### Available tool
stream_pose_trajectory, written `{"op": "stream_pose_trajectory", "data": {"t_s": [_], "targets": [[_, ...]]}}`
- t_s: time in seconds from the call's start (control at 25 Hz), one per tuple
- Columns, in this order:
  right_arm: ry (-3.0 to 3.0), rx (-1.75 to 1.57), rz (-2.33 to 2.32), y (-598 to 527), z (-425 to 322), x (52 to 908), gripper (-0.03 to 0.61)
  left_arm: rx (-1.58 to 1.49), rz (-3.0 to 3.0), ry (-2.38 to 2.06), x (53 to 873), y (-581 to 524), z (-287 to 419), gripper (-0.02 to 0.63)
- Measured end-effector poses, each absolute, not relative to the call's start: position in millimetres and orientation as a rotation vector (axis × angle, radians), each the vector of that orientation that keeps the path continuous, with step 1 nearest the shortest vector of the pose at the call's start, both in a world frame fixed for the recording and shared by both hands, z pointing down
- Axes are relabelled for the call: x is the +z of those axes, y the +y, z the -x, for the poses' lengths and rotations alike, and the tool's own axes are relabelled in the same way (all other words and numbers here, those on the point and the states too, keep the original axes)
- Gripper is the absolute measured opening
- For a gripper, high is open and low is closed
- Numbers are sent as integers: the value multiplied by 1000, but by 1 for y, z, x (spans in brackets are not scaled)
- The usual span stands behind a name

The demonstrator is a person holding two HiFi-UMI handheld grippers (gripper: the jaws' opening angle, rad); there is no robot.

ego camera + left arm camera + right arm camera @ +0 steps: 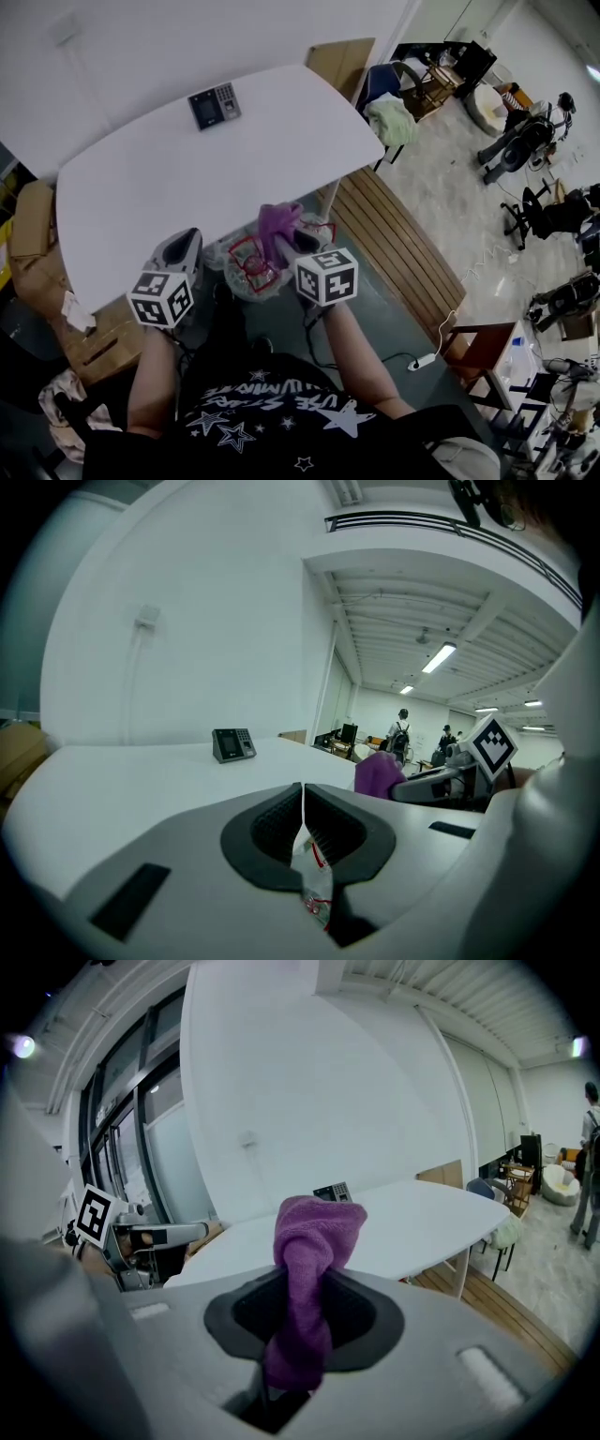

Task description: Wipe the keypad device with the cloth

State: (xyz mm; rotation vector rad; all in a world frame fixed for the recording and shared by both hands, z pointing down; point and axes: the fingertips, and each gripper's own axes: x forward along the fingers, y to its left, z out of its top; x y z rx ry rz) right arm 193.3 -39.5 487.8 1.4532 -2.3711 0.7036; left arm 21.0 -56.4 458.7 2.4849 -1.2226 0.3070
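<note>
One cloth point(314, 1269), one keypad device point(215, 105), one bag point(310, 872)

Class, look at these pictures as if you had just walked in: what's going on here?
A person holds a gripper in each hand near the front edge of the white table. The right gripper is shut on a purple cloth, which sticks up out of its jaws. The left gripper pinches a clear plastic bag with red print. The keypad device sits apart from both, toward the table's far side, so wiping has not begun.
</note>
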Motion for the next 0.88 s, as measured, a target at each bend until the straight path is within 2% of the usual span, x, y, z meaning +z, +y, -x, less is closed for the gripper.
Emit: {"op": "stream_pose_trajectory", "data": {"t_s": [0.88], "targets": [[-2250,739,-1529,-246,-165,499,98,289,-2454,-1124,482,-265,15,14]]}}
